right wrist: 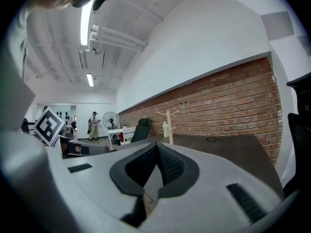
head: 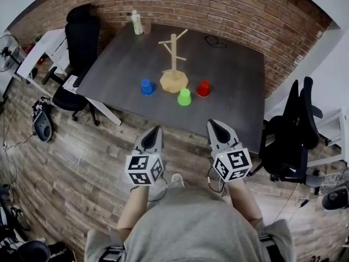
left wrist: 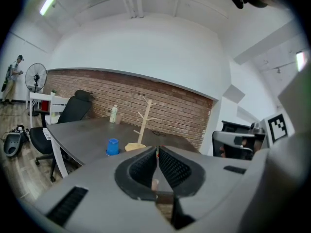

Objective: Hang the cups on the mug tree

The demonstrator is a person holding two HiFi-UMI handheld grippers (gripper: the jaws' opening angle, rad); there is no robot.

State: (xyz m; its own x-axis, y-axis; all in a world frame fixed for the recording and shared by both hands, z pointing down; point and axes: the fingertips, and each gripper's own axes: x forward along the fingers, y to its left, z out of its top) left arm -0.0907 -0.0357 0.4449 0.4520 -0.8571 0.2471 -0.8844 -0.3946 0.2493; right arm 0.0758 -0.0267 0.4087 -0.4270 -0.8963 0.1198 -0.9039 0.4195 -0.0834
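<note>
A wooden mug tree (head: 174, 64) stands near the middle of the dark table (head: 234, 91), bare of cups. Round its base sit a blue cup (head: 146, 87), a green cup (head: 184, 97) and a red cup (head: 203, 88), all upside down. My left gripper (head: 157, 129) and right gripper (head: 212, 123) hang over the wood floor just short of the table's near edge, both shut and empty. In the left gripper view the blue cup (left wrist: 112, 147) and the mug tree (left wrist: 143, 125) show beyond the closed jaws. The right gripper view shows the mug tree (right wrist: 169, 124) far off.
Black office chairs stand at the table's left (head: 82, 42) and right (head: 297, 130). A bottle (head: 137, 22) and a black cable (head: 216, 41) lie near the table's far edge by the brick wall. A fan (head: 6, 52) and a white desk (head: 46, 51) are at far left.
</note>
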